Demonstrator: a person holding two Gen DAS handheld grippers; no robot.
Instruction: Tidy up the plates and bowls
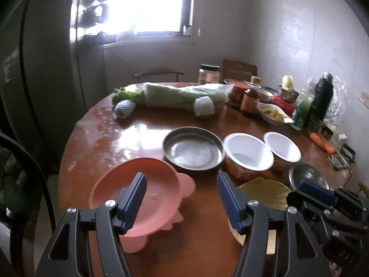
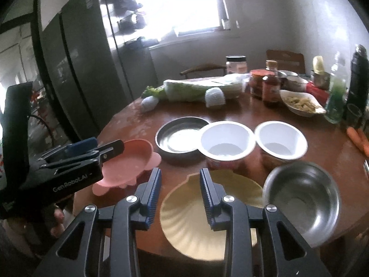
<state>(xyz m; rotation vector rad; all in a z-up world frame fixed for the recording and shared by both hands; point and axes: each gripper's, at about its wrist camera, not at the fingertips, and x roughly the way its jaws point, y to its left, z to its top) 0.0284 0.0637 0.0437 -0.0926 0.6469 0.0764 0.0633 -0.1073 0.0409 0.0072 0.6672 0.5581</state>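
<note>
On the round brown table a pink plate lies at the near left, with my left gripper open above its right part and nothing between the pads. A yellow shell-shaped plate lies at the near edge, and my right gripper hangs open over its left rim, gripping nothing. Behind them stand a steel plate, two white bowls and a steel bowl. In the right wrist view the left gripper hovers over the pink plate.
A wrapped cabbage lies across the far side. Jars, bottles, a dish of food and a dark flask crowd the back right. A carrot lies at the right edge. A tall dark fridge stands left.
</note>
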